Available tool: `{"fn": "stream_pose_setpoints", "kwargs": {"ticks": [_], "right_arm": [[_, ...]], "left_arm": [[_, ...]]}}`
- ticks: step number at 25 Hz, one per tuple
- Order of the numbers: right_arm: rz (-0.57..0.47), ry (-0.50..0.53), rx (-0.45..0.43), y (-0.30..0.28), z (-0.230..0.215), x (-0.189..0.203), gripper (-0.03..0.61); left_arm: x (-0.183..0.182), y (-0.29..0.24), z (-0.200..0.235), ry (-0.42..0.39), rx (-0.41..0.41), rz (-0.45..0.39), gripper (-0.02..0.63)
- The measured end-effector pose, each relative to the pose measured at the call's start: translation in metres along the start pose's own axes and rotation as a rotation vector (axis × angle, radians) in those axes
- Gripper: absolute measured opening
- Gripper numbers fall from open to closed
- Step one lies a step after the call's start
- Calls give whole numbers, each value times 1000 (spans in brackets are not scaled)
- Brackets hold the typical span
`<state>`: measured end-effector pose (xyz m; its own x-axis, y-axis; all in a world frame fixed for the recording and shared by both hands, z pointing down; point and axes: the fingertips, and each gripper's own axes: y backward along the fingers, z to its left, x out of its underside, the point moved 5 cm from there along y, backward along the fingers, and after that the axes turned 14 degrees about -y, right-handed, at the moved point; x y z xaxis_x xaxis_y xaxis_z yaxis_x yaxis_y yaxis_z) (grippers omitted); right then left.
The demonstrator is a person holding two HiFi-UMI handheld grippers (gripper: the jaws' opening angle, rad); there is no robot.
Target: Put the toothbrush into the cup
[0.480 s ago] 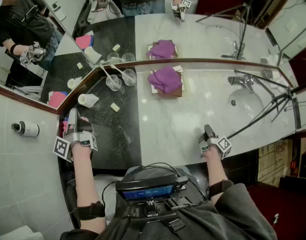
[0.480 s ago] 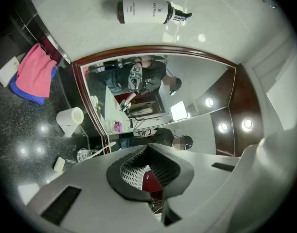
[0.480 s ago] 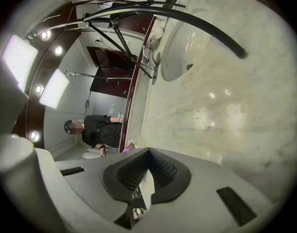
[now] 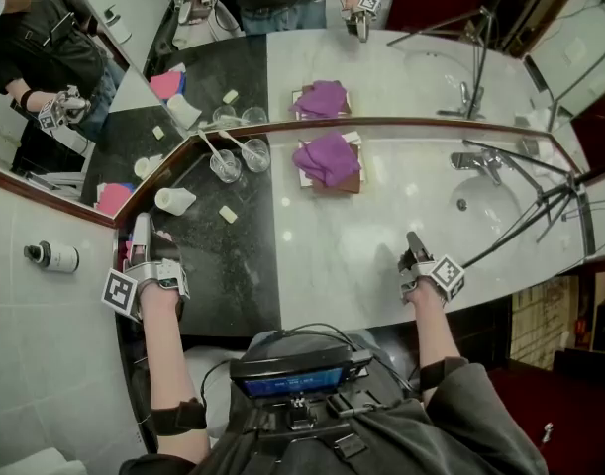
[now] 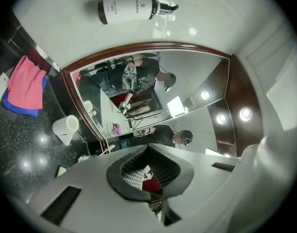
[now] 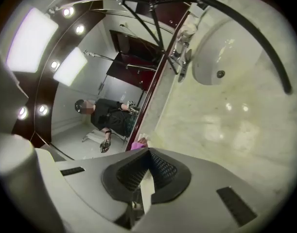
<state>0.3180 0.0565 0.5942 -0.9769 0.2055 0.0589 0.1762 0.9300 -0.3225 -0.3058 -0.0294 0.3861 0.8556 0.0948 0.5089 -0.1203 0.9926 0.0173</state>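
Each toothbrush (image 4: 211,146) leans far-left in its cup (image 4: 224,165). Left gripper (image 4: 142,222) and right gripper (image 4: 412,238) are closed, empty; the right one has edged farther

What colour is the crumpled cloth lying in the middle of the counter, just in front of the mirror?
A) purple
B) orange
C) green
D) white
A: the crumpled cloth on the pale counter is plainly purple, and its reflection in the mirror shows the same colour.
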Motion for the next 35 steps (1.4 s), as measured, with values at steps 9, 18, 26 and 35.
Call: {"fn": "stream_pose_setpoints", "kwargs": {"ticks": [9,18,26,35], "right_arm": [[106,317,-99,-36,111,8,5],[200,757,-150,-55,207,43,4],[262,1039,-207,-64,254,81,5],[327,1266,-260,-71,283,125,5]], "left_arm": [[-5,-14,-27,-181,49,50,5],[1,-32,-69,-477,143,146,5],[19,-40,-91,-765,120,260,5],[47,-46,-100,-1084,132,369,5]]}}
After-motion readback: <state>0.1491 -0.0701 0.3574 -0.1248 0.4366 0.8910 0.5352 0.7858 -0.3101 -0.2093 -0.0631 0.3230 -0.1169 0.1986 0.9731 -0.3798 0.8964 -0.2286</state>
